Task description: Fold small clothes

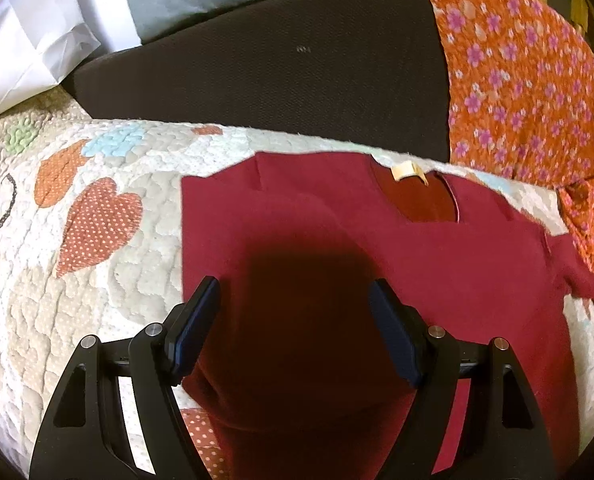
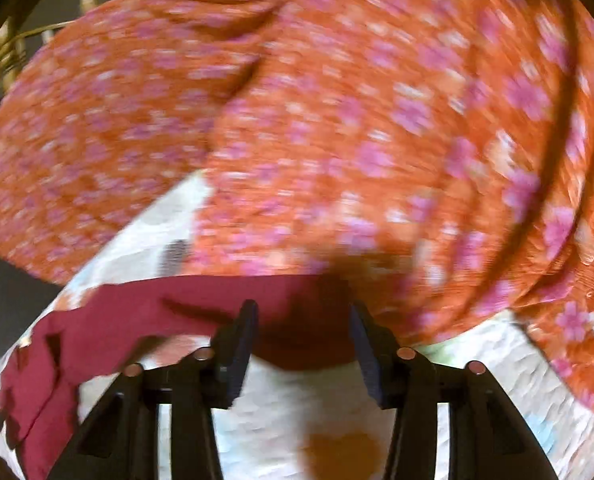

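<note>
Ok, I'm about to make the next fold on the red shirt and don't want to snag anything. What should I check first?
1. Left claw open, over the red shirt: ok.
2. Right claw open at the shirt's edge: ok.
3. Left side of the shirt already folded to a straight edge: ok.
4. Right sleeve still sticking out: not ok.
5. Orange floral garment clear of the shirt: not ok, it lies against it.
6. Shirt's lower hem flat: cannot tell.

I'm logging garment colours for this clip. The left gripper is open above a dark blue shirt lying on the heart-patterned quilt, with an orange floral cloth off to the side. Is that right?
Not quite: the shirt is dark red, not dark blue, as the left wrist view shows. The rest holds: the left gripper is open above it, the shirt lies on the heart-patterned quilt, and the orange floral cloth is off to the side.
</note>
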Motion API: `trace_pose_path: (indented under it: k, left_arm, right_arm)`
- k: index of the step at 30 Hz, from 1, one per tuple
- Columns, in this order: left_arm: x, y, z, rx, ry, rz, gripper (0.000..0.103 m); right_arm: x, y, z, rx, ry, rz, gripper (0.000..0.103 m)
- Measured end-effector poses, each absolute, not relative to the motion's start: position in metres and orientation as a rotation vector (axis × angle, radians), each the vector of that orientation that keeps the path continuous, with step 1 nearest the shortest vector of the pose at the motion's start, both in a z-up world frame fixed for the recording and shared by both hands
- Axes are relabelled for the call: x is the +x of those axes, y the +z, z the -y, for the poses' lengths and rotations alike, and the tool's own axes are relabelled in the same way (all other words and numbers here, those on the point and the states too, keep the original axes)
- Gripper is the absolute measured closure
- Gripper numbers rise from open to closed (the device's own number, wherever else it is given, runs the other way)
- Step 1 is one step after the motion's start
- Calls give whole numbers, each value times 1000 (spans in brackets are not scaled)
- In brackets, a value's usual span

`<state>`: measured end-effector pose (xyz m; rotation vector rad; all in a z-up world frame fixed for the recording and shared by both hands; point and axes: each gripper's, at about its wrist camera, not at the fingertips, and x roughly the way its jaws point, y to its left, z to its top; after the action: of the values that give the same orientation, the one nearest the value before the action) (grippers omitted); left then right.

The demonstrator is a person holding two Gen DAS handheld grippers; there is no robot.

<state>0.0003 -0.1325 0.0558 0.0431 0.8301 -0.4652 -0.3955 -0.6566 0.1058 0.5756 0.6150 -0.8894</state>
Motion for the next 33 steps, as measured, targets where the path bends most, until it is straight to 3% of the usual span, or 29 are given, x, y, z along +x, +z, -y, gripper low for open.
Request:
trace_pose_path:
  k: [12, 14, 16, 18, 25, 33]
  left_arm:
    - [0, 48, 139, 71, -467, -831, 26]
    - [0, 49, 139, 72, -469, -830, 26]
    - [0, 50, 138, 65, -472, -827, 26]
    - [1, 52, 137, 51, -474, -828, 26]
    - [2, 64, 127, -22, -489, -818, 26]
    - [8, 75, 117, -153, -551, -838, 26]
  right_arm:
    - [-374, 59, 688, 584, -807, -726, 65]
    - [-372, 54, 688, 569, -836, -720, 71]
    - [-370, 55, 689, 566, -845, -717, 91]
    - [-368, 59, 689, 574, -843, -723, 99]
    - [-340, 159, 640, 496, -638, -550, 99]
    - [-235, 276, 526, 409, -171, -403, 99]
